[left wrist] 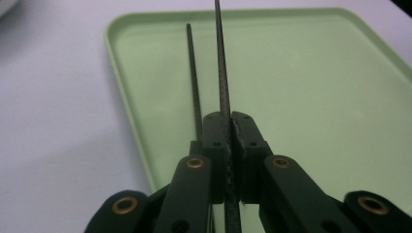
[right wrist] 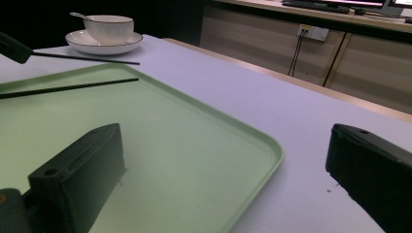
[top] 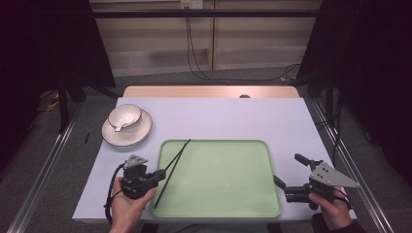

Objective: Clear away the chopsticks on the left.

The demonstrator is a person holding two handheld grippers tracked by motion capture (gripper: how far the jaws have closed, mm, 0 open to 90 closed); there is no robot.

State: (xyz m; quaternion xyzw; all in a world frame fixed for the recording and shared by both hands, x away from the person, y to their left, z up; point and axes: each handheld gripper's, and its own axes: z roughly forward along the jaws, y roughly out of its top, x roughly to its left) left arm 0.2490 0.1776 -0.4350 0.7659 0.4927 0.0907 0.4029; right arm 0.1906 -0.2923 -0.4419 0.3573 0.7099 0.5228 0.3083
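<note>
Two black chopsticks are at the left side of a pale green tray [top: 223,179]. My left gripper [top: 163,172] is shut on one chopstick [top: 176,156] and holds it just above the tray, its tip pointing to the far side. In the left gripper view the jaws [left wrist: 231,121] pinch that chopstick [left wrist: 223,87], and the other chopstick [left wrist: 194,82] lies flat in the tray [left wrist: 316,73] just to its left. This second chopstick [top: 163,191] runs along the tray's left part. My right gripper [top: 290,170] is open at the tray's right edge, with nothing between its jaws.
A white bowl [top: 125,116] with a spoon in it stands on a white plate [top: 127,133] at the far left of the lilac table [top: 218,116]. The right gripper view shows the bowl [right wrist: 108,26] beyond the tray [right wrist: 170,131].
</note>
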